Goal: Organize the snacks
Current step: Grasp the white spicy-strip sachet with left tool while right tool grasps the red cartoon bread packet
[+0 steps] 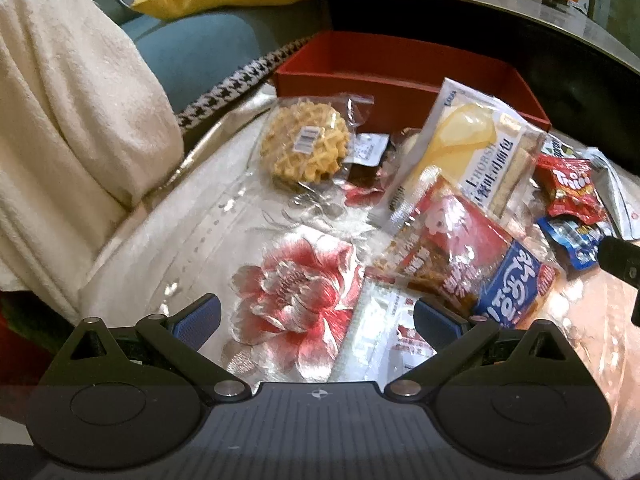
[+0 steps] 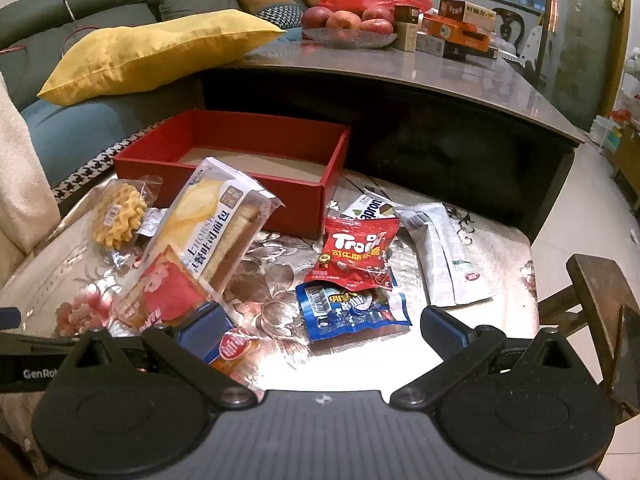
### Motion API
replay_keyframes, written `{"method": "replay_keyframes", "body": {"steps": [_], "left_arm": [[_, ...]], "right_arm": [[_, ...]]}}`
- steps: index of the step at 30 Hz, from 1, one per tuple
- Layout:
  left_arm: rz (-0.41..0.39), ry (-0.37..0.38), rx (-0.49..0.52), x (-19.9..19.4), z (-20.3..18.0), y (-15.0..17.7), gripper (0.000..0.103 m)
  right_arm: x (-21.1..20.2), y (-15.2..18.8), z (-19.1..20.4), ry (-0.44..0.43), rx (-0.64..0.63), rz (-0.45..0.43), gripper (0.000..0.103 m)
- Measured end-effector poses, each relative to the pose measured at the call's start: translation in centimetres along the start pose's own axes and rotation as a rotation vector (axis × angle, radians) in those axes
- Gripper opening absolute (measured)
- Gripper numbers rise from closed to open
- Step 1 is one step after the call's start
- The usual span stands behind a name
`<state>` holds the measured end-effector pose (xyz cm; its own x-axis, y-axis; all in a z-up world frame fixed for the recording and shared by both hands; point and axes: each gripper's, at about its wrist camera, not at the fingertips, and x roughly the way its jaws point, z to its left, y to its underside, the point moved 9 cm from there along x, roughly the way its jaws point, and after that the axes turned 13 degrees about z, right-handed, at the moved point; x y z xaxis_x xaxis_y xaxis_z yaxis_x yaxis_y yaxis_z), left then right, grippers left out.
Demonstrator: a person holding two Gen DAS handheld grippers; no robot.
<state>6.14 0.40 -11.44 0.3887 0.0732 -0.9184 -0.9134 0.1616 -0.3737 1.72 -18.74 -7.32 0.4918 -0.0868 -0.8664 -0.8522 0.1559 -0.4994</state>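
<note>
Crinkly film on the red gummy-candy packet, centre frame: light, slippery, limp. We judge its sealed edge safest. Left claw and right claw both gape, empty.

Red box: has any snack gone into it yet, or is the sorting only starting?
Only starting. The red box shows a bare floor, so nothing looks done. Nothing is in hand: the left gripper and right gripper both have open jaws, holding nothing. Left to do: the waffle pack, bread pack, red gummy bag and blue packet all lie on the tablecloth.
</note>
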Motion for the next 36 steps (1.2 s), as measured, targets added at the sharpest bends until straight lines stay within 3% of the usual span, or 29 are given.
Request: {"method": "replay_keyframes", "body": {"steps": [18, 28, 36], "left_arm": [[0.086, -0.001, 0.095, 2.8, -1.8, 2.1, 0.103], [0.141, 0.077, 0.052, 3.8, -1.3, 2.7, 0.103], [0.121, 0.039, 0.099, 3.5, -1.8, 2.6, 0.103]], "right_arm": [[0.6, -1.1, 2.5, -0.062, -0.093, 0.020, 0.099], [1.4, -1.7, 6.4, -0.090, -0.244, 0.031, 0.087], [1.7, -1.8, 6.5, -0.109, -0.235, 0.042, 0.085]]}}
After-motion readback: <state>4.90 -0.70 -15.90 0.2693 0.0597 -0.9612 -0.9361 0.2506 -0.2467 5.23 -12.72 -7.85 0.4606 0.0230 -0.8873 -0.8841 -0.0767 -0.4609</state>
